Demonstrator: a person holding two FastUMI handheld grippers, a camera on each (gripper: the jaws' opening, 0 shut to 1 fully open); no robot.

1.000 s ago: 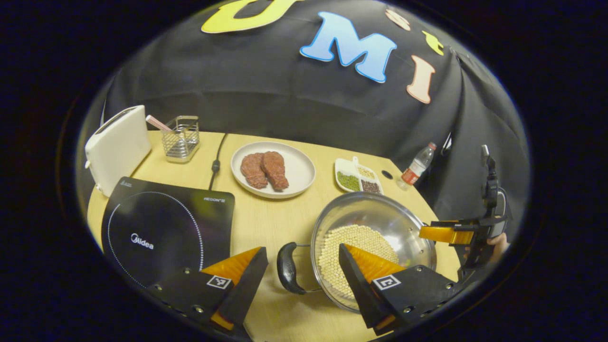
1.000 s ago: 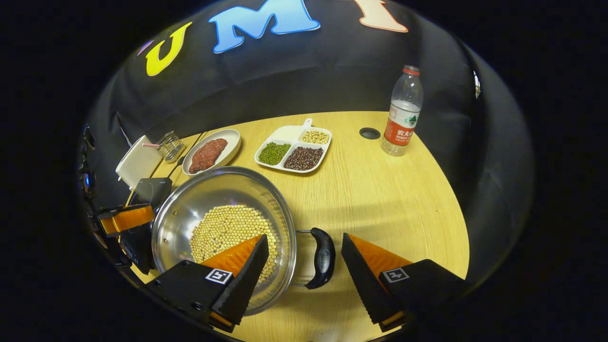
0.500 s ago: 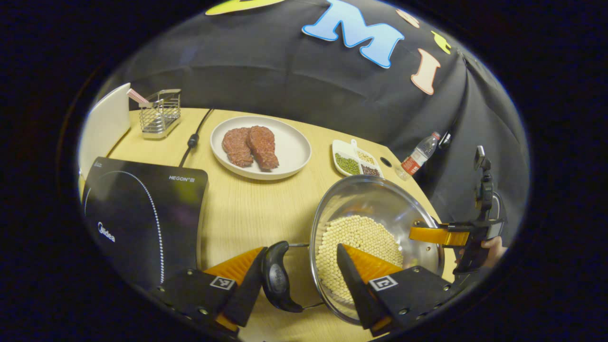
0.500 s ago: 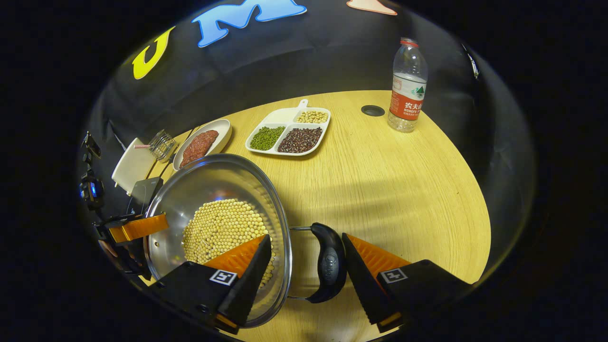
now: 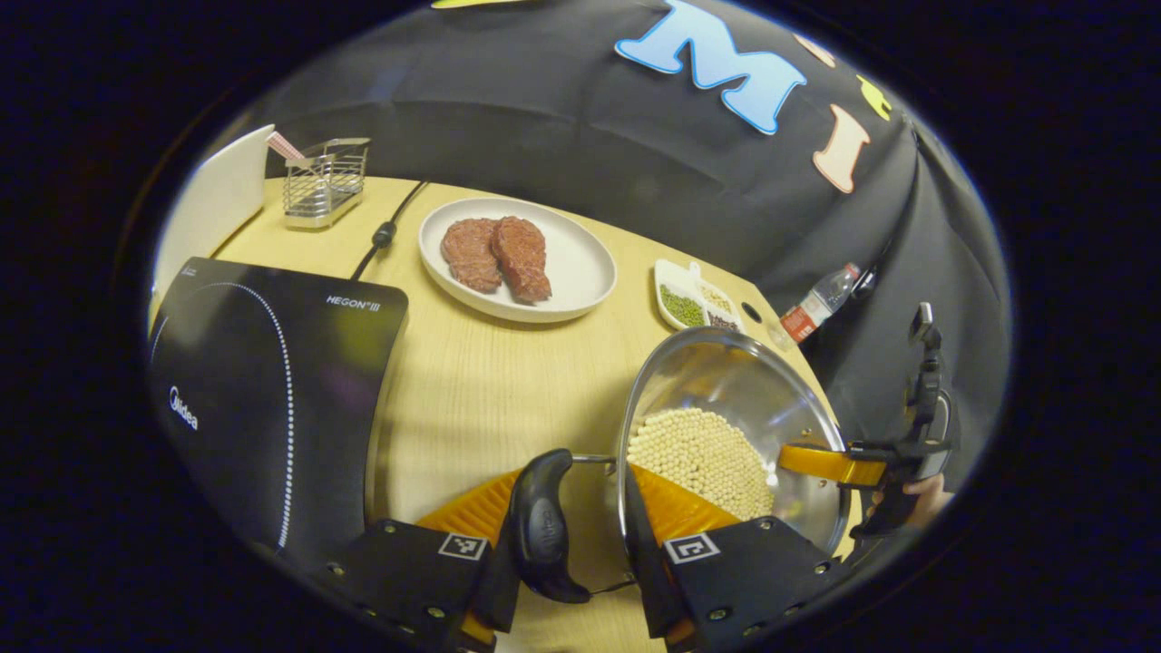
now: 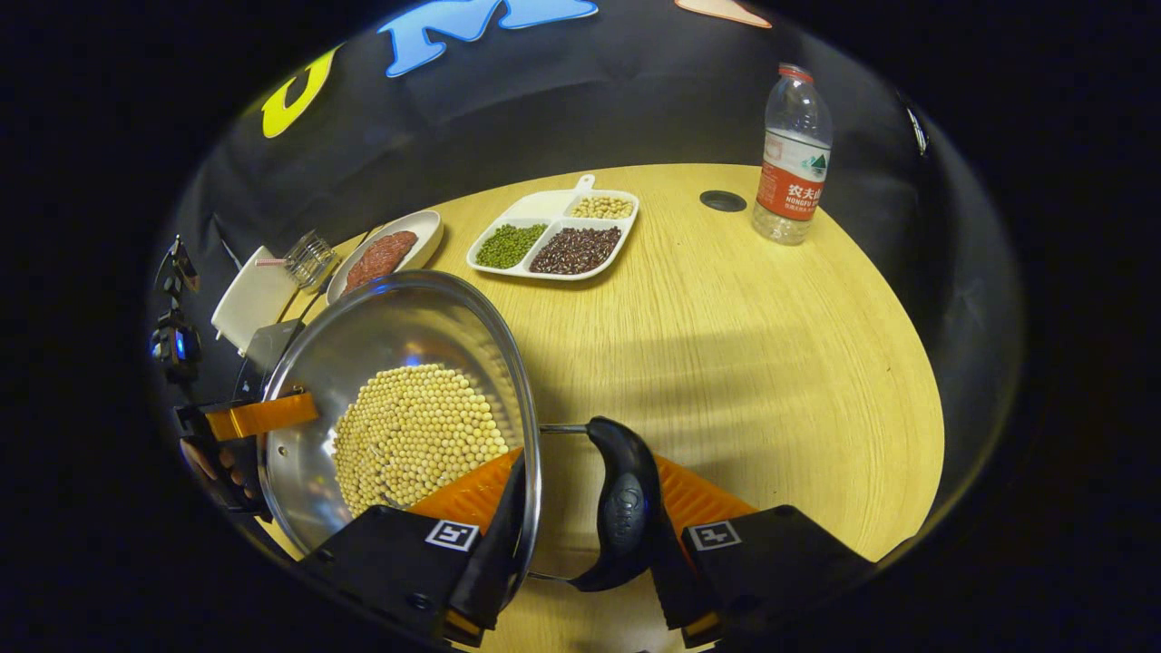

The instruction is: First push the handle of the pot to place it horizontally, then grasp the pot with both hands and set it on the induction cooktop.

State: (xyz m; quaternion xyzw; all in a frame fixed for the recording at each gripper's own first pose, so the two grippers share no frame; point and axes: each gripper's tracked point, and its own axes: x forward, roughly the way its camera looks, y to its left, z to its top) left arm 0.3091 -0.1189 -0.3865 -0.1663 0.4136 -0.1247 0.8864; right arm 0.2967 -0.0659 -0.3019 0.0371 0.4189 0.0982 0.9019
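A steel pot (image 5: 726, 381) holding soybeans (image 5: 698, 453) stands on the wooden table, right of the black induction cooktop (image 5: 263, 399). My left gripper (image 5: 576, 476) is shut on the pot's side: one finger presses the black handle (image 5: 541, 526), the other sits inside the rim. At the far rim, the right gripper (image 5: 843, 462) shows as an orange finger with a hand behind it. In the right gripper view, my right gripper (image 6: 590, 462) is shut the same way on the opposite black handle (image 6: 621, 508) and the pot (image 6: 399, 336) wall. The left gripper (image 6: 254, 417) shows across the pot.
A white plate with two steaks (image 5: 517, 263) lies behind the pot. A divided dish of beans (image 6: 553, 240) and a water bottle (image 6: 792, 159) stand farther back. A wire rack (image 5: 322, 181), a white toaster (image 5: 213, 199) and the cooktop's cable (image 5: 385, 231) are at the back left.
Both grippers moved forward over the pot's handles and went from open to shut, each clamping a handle against the pot wall.
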